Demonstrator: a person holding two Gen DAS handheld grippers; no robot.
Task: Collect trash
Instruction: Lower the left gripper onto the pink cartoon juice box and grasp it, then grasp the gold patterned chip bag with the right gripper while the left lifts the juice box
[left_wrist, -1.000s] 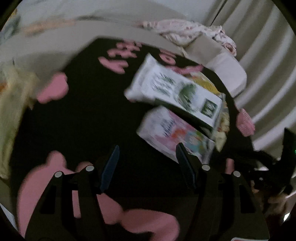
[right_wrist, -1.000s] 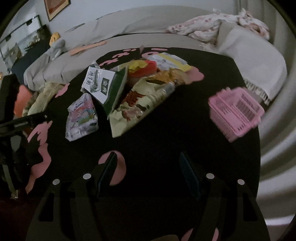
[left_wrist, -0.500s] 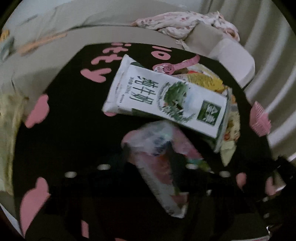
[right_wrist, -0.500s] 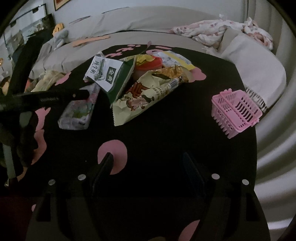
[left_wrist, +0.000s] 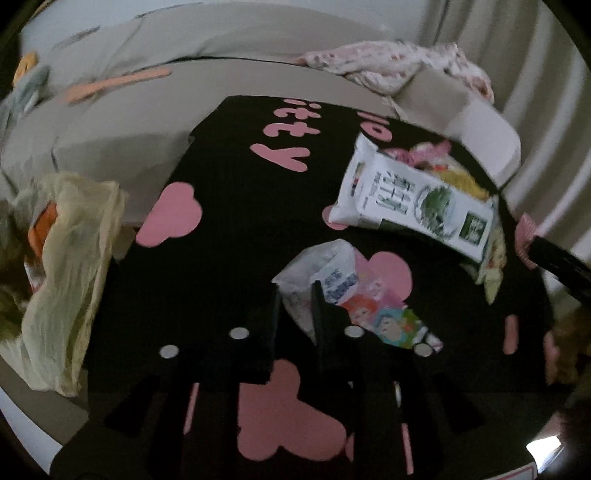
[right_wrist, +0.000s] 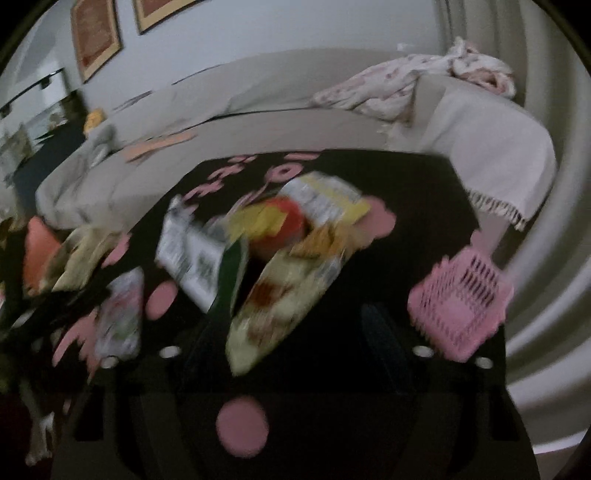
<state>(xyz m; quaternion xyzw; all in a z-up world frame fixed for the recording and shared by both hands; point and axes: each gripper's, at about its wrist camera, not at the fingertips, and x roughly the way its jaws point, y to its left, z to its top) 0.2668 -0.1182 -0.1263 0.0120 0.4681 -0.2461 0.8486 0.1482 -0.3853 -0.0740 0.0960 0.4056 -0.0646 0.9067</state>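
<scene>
My left gripper (left_wrist: 295, 306) is shut on the edge of a small white and pink cartoon snack pouch (left_wrist: 354, 291), which hangs just over the black table (left_wrist: 229, 258). The same pouch (right_wrist: 122, 317) shows blurred at the left of the right wrist view. My right gripper (right_wrist: 291, 343) hovers over the table with its jaws wide and closing. The near tip of a yellow-green snack bag (right_wrist: 280, 302) lies between them, untouched by the pads. A white and green milk carton (left_wrist: 417, 199) lies beyond the pouch.
A pink slotted basket (right_wrist: 461, 306) stands near the table's right edge. A red cup (right_wrist: 284, 225) and a yellow-white wrapper (right_wrist: 325, 199) lie behind the snack bag. A pale plastic bag (left_wrist: 70, 280) hangs off the table's left side. A grey sofa (right_wrist: 491, 147) curves behind.
My left gripper went from open above the pouch to shut on its edge and has drawn it back and up. My right gripper moved forward, so the snack bag's tip now lies between its fingers.
</scene>
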